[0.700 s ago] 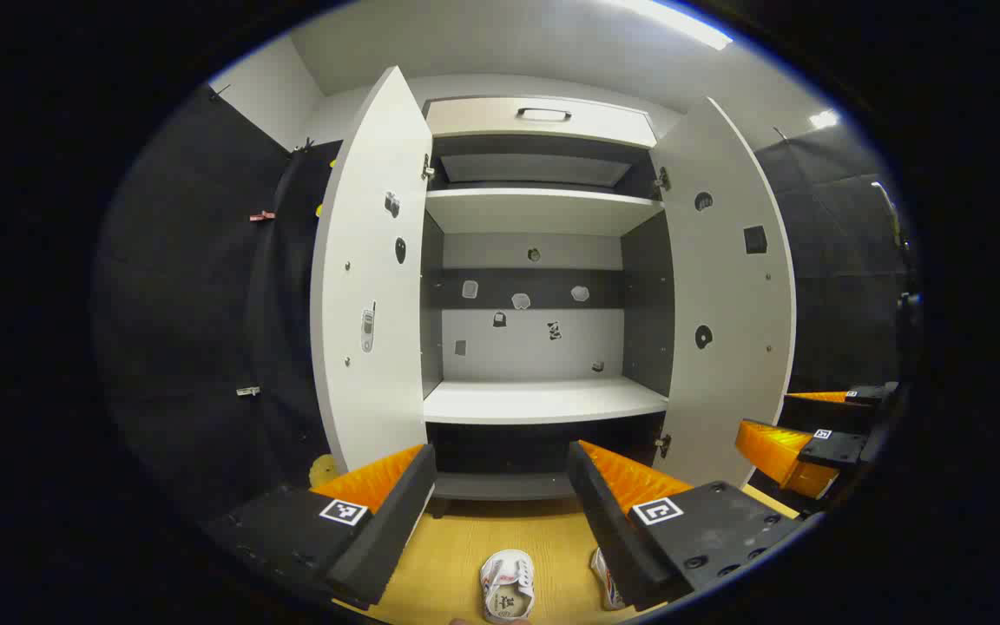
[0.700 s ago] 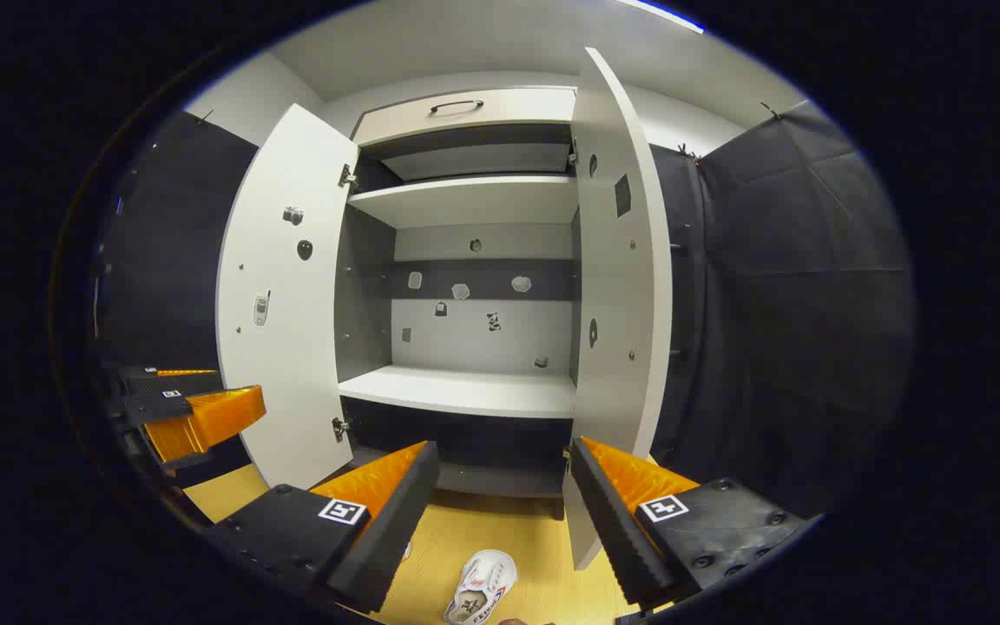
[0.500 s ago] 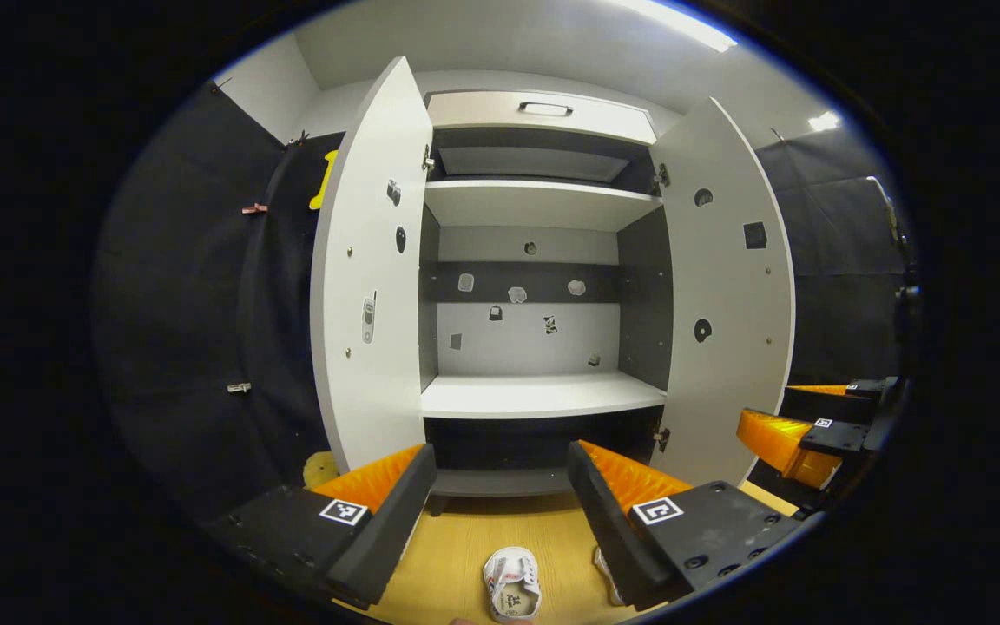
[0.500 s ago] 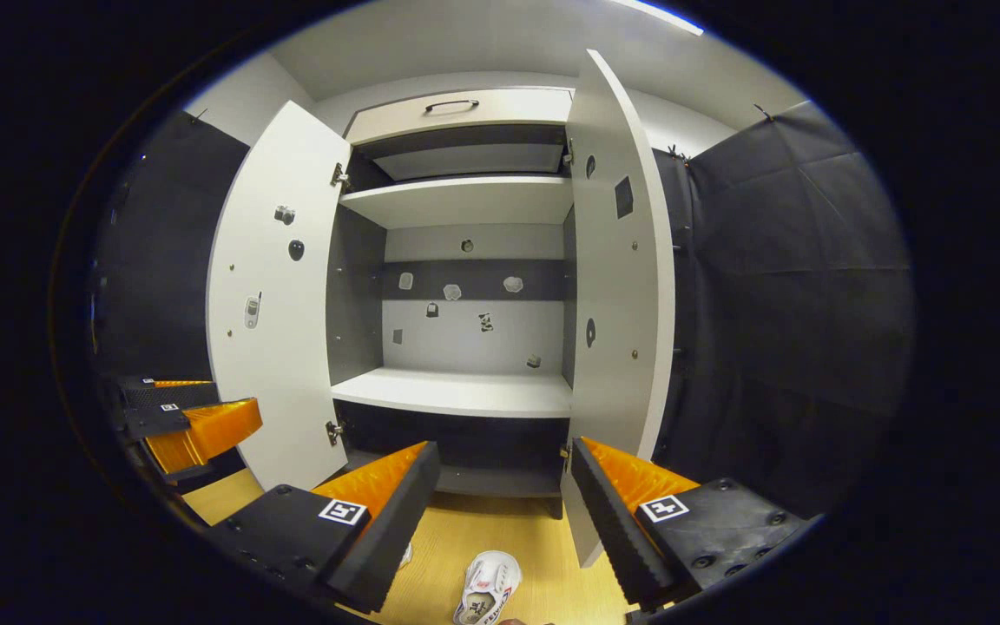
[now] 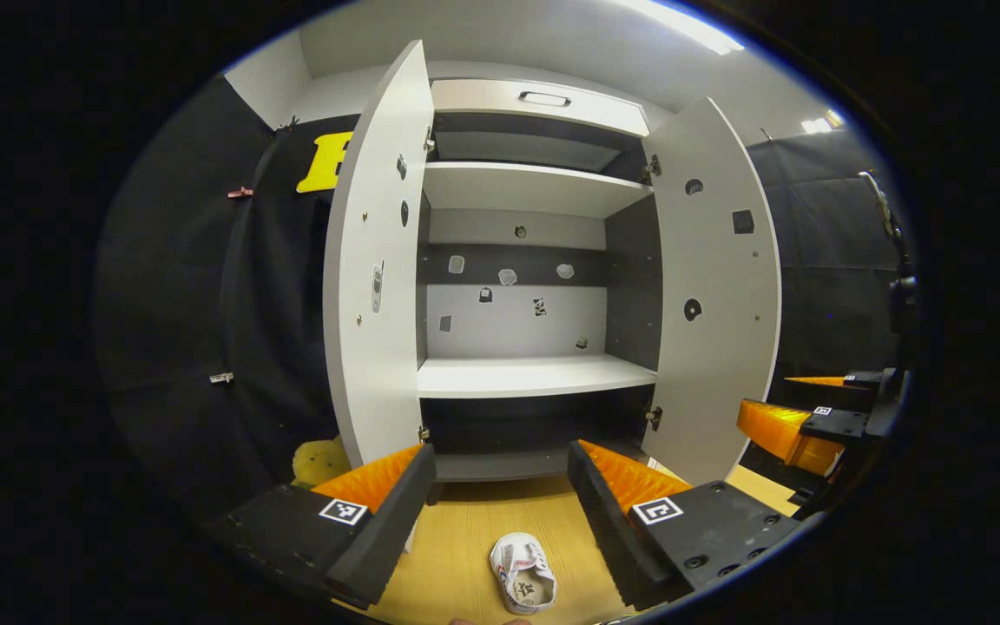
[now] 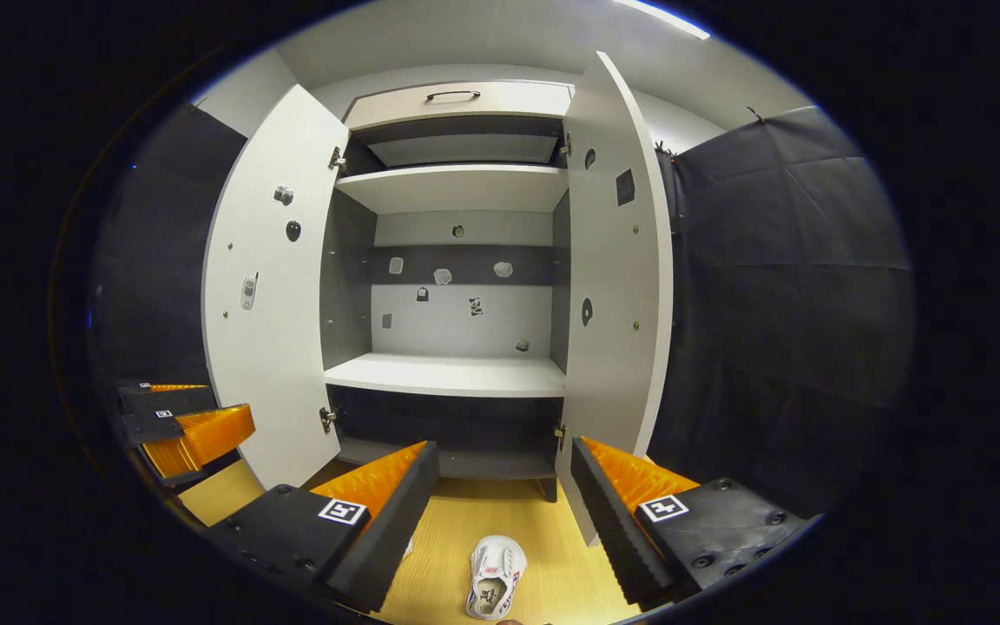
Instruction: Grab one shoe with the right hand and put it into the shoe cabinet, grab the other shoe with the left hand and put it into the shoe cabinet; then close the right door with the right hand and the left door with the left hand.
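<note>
Standing open, the cabinet (image 5: 526, 378) is seen with both doors swung wide and its shelves bare. The left gripper (image 5: 500, 490) is held with fingers spread and nothing between them, above a white shoe (image 5: 523, 583) lying on the wooden floor (image 5: 457, 555). The right gripper (image 6: 504, 490) is likewise held open and unloaded, above a shoe (image 6: 493, 587) on the floor before the cabinet.
</note>
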The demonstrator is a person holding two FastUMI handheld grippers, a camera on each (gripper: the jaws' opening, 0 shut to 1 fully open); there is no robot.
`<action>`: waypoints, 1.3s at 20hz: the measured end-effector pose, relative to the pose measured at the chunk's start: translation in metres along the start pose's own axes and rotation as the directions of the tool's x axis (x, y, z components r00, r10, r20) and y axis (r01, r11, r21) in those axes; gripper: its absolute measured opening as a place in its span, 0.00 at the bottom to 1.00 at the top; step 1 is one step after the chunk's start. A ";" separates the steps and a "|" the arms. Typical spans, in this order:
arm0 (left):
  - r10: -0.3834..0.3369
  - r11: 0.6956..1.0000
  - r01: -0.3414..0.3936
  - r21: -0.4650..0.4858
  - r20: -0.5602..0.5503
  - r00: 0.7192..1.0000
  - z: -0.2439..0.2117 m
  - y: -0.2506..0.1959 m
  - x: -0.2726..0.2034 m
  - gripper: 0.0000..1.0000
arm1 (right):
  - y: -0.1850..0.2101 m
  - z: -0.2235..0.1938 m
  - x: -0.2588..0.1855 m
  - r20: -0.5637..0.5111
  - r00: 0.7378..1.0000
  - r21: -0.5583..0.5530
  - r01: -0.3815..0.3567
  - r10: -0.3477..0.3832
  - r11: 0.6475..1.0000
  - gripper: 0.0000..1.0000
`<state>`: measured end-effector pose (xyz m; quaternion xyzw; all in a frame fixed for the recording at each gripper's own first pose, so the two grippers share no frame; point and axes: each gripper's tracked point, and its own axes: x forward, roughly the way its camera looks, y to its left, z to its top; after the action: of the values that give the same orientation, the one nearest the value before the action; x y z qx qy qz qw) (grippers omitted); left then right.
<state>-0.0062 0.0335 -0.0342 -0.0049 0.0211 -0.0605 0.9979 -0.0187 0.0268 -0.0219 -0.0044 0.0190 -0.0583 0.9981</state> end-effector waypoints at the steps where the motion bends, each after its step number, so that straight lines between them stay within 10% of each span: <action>1: -0.005 1.000 0.005 -0.002 -0.001 1.000 -0.002 0.000 -0.002 0.95 | 0.002 -0.002 -0.001 -0.006 1.000 0.001 0.000 0.000 1.000 0.98; 16: -0.028 0.999 0.027 -0.035 -0.032 0.999 -0.023 0.016 -0.006 0.95 | 0.025 -0.058 0.003 -0.194 0.980 0.010 -0.036 0.037 0.999 0.98; 26: -0.016 0.999 0.010 -0.051 -0.118 0.993 -0.055 0.030 -0.008 0.95 | 0.044 -0.183 0.016 -0.490 0.867 0.101 -0.047 0.091 0.994 0.99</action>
<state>-0.0131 0.0636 -0.0895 -0.0266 0.0815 -0.0667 0.9941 -0.0044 0.0670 -0.2062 0.0540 0.2710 -0.0226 0.9608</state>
